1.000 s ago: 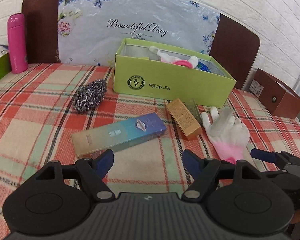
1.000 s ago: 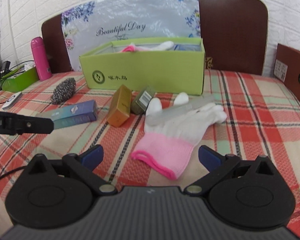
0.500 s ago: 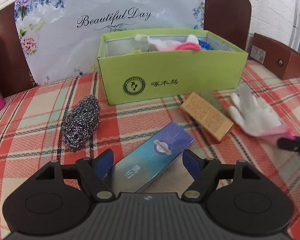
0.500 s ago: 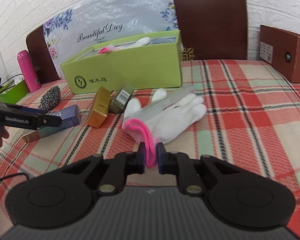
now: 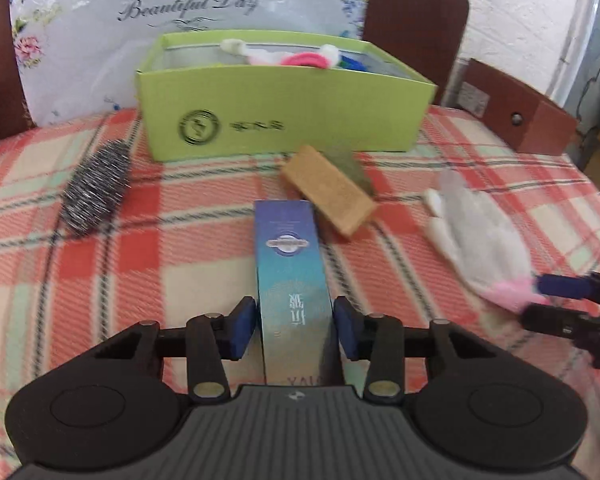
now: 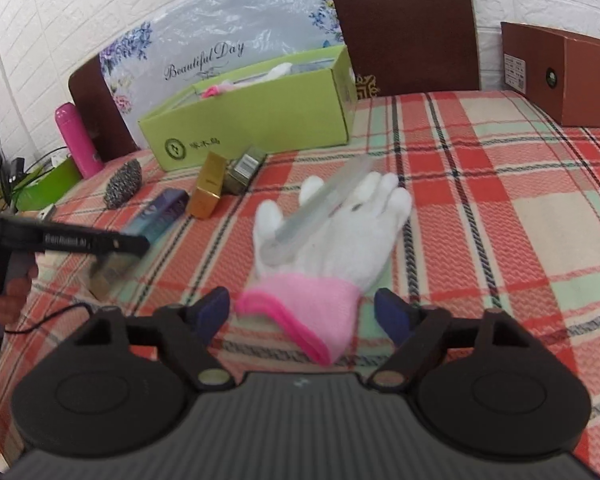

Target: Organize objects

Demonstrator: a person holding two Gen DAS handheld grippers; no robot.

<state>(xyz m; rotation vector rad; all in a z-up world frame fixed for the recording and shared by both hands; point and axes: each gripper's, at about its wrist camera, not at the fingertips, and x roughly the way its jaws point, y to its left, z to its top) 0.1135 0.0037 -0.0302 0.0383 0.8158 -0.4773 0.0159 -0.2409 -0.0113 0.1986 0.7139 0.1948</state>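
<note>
A long blue box (image 5: 292, 280) lies on the plaid cloth, its near end between the pads of my left gripper (image 5: 294, 328), which has closed onto its sides. A white glove with a pink cuff (image 6: 328, 248) lies flat, with a clear plastic strip (image 6: 320, 212) on it. My right gripper (image 6: 306, 316) is open, its pads either side of the cuff. The green box (image 5: 284, 128) stands behind, holding a glove and other items. A gold box (image 5: 328, 196) and an olive box (image 6: 244, 168) lie in front of it.
A steel wool scrubber (image 5: 96, 188) lies left of the green box. A brown box (image 6: 568, 76) stands at the right edge, a pink bottle (image 6: 78, 140) at the far left. A floral plastic sheet (image 5: 180, 20) leans on the headboard behind.
My left gripper moved onto the blue box and closed on its sides. My right gripper, shut on the pink cuff half a second ago, has opened and the glove lies flat.
</note>
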